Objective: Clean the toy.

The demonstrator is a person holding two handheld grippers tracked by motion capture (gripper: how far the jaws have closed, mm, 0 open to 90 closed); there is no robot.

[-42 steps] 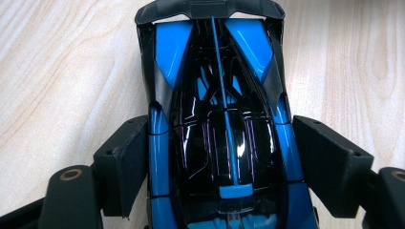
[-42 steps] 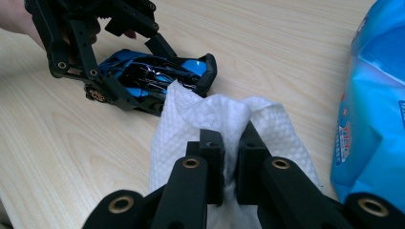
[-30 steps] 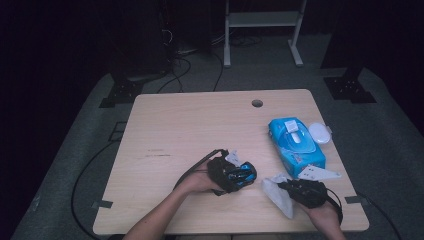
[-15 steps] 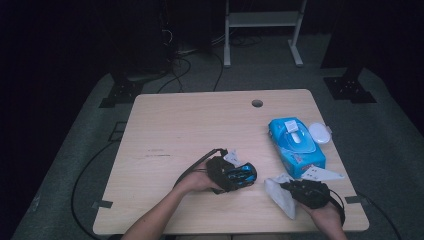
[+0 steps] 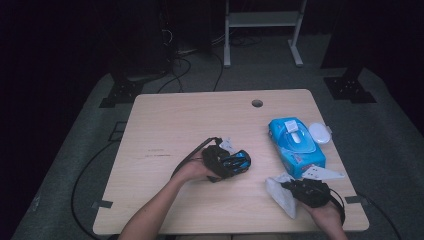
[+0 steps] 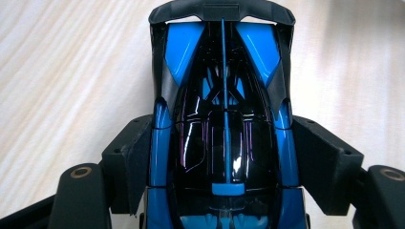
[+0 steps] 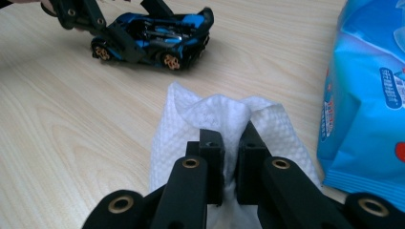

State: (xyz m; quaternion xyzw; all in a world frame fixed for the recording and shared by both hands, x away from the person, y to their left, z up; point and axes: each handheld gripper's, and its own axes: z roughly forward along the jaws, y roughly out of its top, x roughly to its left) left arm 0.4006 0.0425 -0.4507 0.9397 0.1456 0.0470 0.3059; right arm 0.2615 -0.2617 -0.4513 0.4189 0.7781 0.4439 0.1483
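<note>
Not much moved tbh. The left gripper (image 5: 235,162) with the toy car (image 5: 236,161) slid a touch toward the right gripper (image 5: 292,186), and the wipe (image 5: 281,196) crept slightly closer to the car. That's it.

The car (image 6: 223,124) is glossy blue and black with gold wheel hubs, the wipe (image 7: 224,119) white and dimpled, the pack (image 5: 296,146) bright blue.

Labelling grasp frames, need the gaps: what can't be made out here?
- Blue and black toy car, left gripper view: front cut off by the bottom edge; wheels hidden under its body.
- White textured wet wipe, right gripper view: pinched middle hidden by the right gripper.
- Blue plastic wipes pack, right gripper view: cut off at the right edge; its print is too small in the high view.
</note>
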